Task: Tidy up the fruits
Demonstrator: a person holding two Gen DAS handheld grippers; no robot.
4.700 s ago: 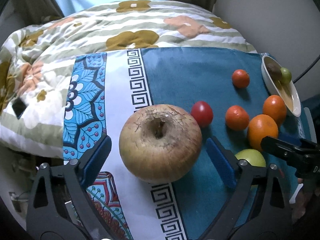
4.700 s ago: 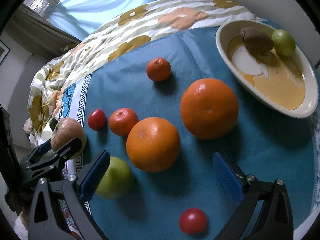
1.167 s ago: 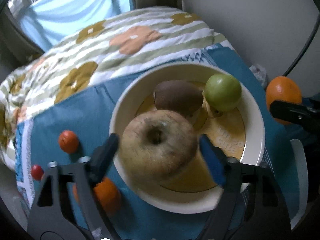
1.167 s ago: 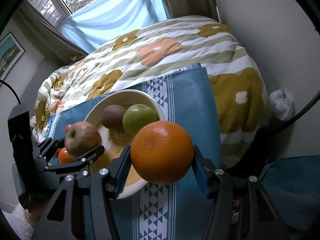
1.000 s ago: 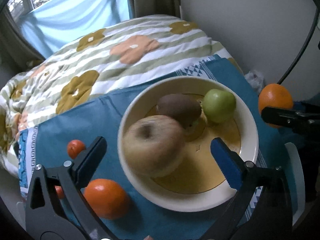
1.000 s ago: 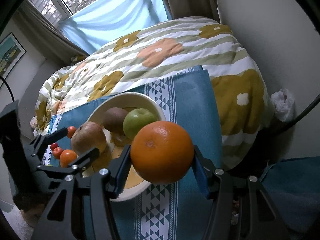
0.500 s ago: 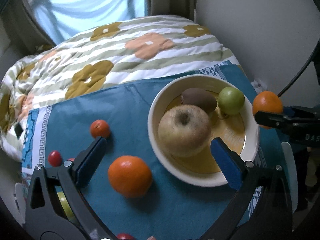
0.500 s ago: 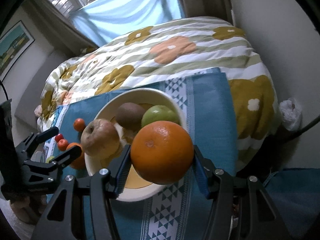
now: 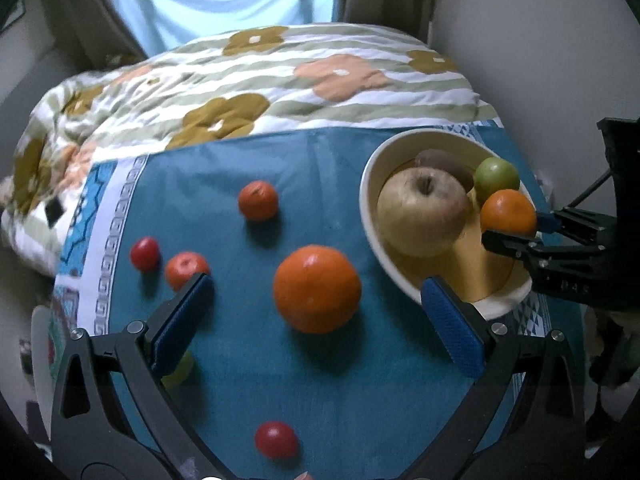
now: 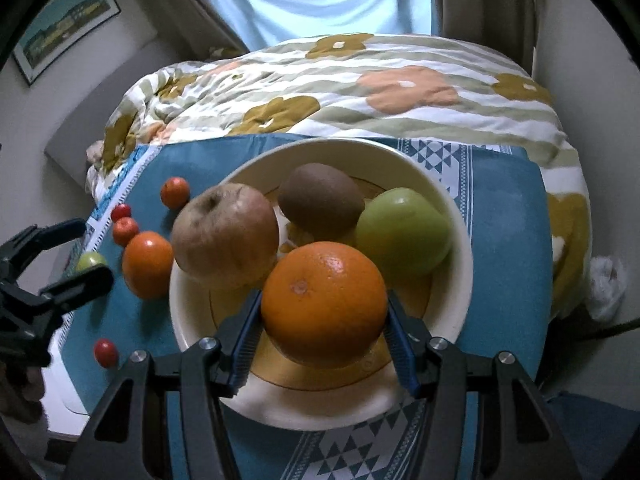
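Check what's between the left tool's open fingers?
In the left wrist view, the left tool frames the large loose orange on the teal cloth.

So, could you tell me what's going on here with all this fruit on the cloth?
A person with two handheld grippers is gathering fruit into a cream bowl. The right gripper is clamped on a large orange over the bowl, which holds a brown apple, a kiwi and a green apple. The left gripper is open and empty above the blue cloth, where another orange and smaller fruits wait.
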